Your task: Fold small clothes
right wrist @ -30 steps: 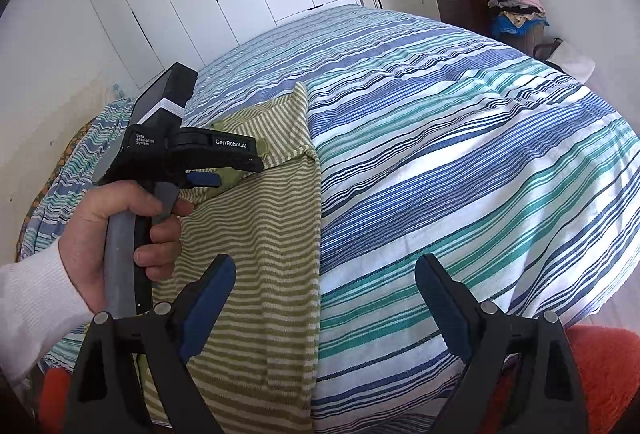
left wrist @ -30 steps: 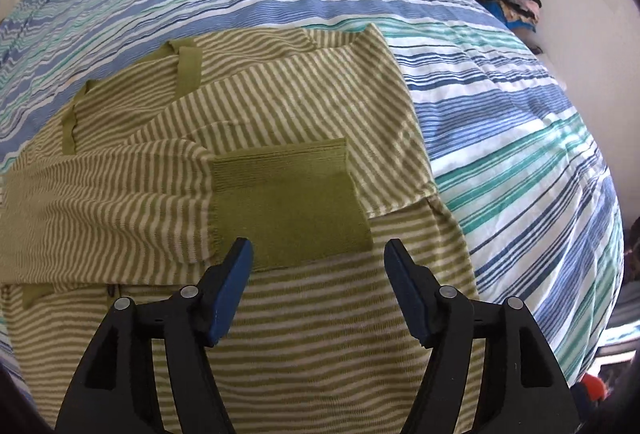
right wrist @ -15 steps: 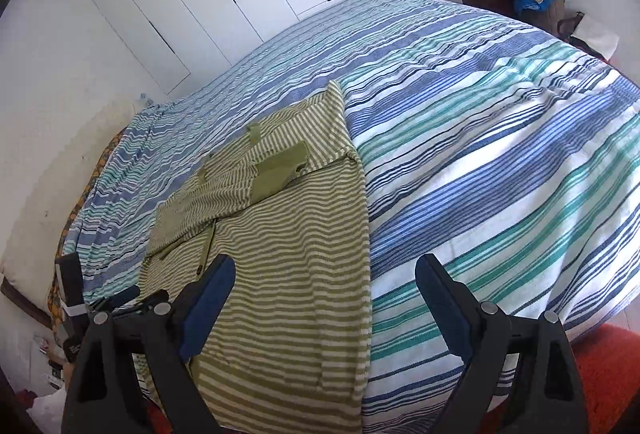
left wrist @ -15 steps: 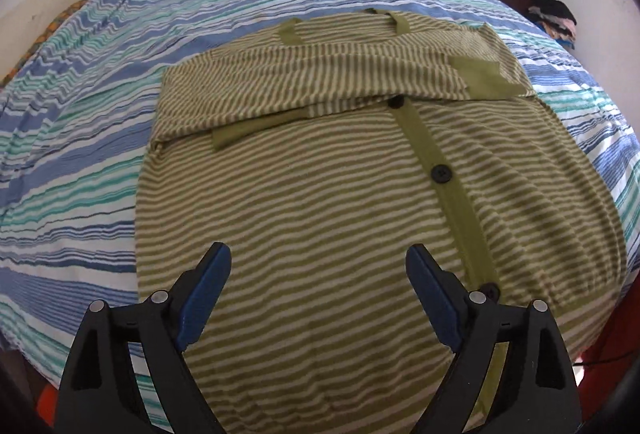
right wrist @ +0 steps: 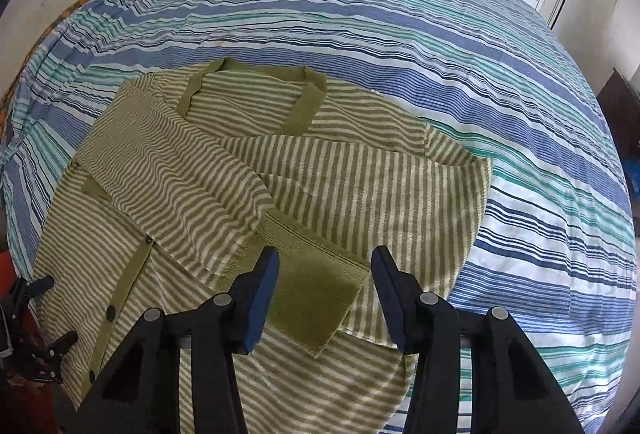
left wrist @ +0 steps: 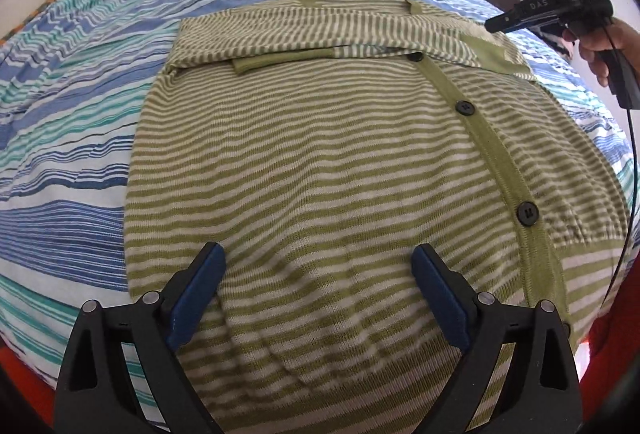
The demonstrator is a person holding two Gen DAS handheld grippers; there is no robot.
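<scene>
Your right hand-held gripper [right wrist: 325, 276] has been closing, ungripped, astride the cardigan's [left wrist: 320, 162] cuff [right wrist: 316, 298] — left hand-held gripper [left wrist: 318, 276] released; snag 2 layers and the sleeve fold drags askew.

Bare striped bedspread [right wrist: 400, 14] lies open beyond and beside the cardigan [left wrist: 320, 154]; the folded sleeves [right wrist: 192, 186] form the only raised layer.

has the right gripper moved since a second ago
Yes. The right gripper, jaws just closing on nothing, has swung from the bare bedspread to hover over the cardigan's folded sleeve cuff.
</scene>
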